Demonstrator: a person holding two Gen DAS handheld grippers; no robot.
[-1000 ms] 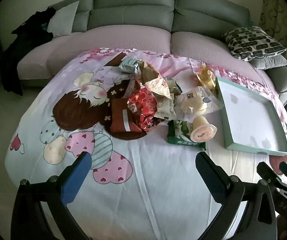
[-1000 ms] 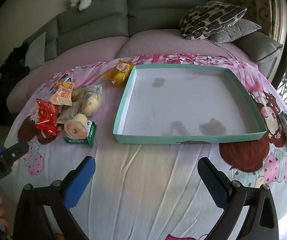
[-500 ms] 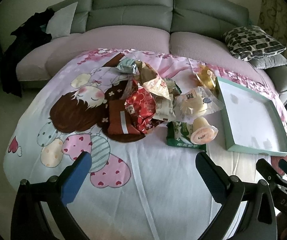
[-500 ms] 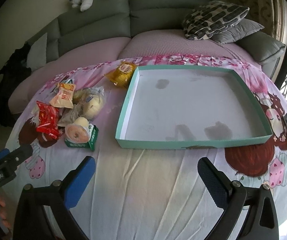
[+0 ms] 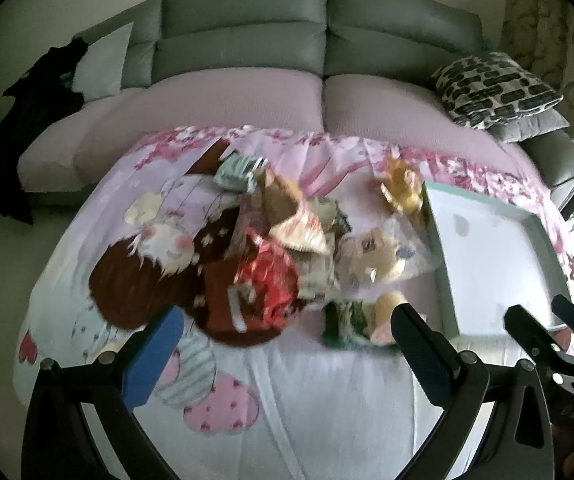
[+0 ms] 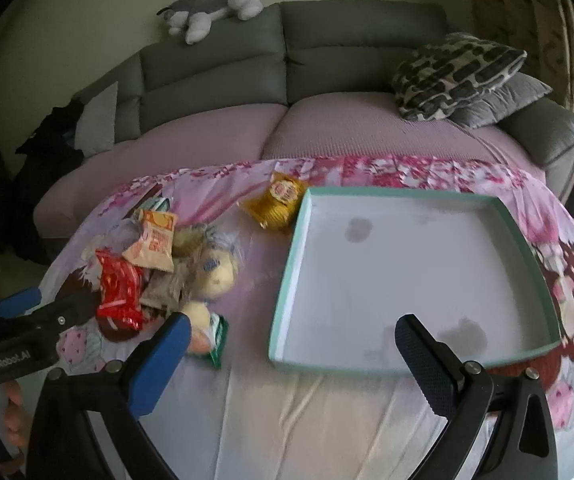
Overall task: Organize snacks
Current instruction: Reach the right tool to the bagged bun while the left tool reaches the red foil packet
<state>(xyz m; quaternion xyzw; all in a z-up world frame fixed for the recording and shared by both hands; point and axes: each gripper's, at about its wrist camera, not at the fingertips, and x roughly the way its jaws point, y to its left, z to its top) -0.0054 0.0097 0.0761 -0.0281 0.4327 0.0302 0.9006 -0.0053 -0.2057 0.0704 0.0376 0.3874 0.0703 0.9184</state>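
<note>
Grey sofa (image 6: 287,64) stands behind a surface w/ a pink cartoon-print sheet (image 6: 287,408). Left gripper (image 5: 287,340) has fingers spread wide, nothing between them; snack pile (image 5: 287,264) lies just ahead of the fingers, w/ a red packet (image 5: 275,284) in the middle & a green packet (image 5: 343,320) beside the right finger. Right gripper (image 6: 291,344) also has fingers spread, holding nothing. Teal tray (image 6: 291,284) lies ahead betw. its fingers, toward the right one. Yellow packet (image 6: 275,204) lies farther ahead, touching the tray's far left corner. Pile sits left of the blue finger (image 6: 159,360).
</note>
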